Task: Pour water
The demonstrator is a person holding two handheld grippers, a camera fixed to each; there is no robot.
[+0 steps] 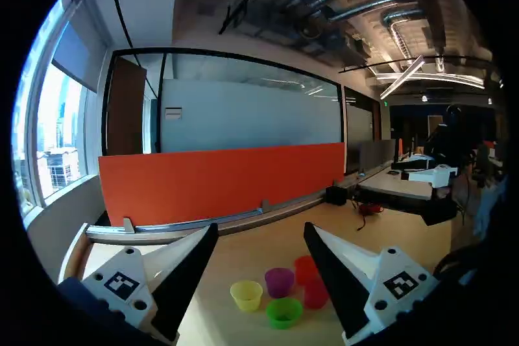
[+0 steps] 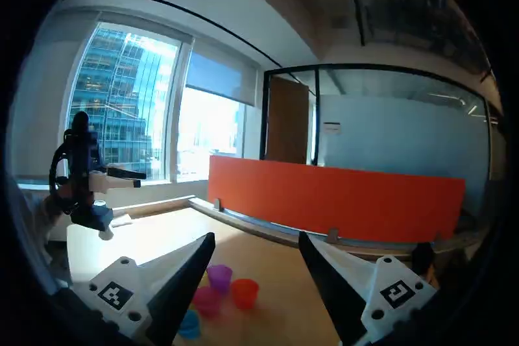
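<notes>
Left gripper view first, and at the far left a tall window pours in daylight. The left gripper is up over the wooden table, its two fingers spread wide with nothing between them. Low in that gap the cups sit clustered on the tabletop. The yellow cup is on the left and the purple cup is just beside it. The green cup is nearest the camera, then comes the orange cup. The pink cup is tucked partly behind the right-hand finger. Whether any of them holds water, I can't tell. Behind them a long orange divider runs across the back of the table. Far over on the right the right gripper is in the air, well apart from the cups.

Now the right gripper view. At the left edge the left gripper is held high in front of the window. Here the right gripper is parted wide too, gripping nothing. The cups peek out beside its left-hand finger. The blue cup is lowest, the pink cup is above it, the purple cup is behind that, and the orange cup stands out in the open gap. The orange divider stretches off to the right.
</notes>
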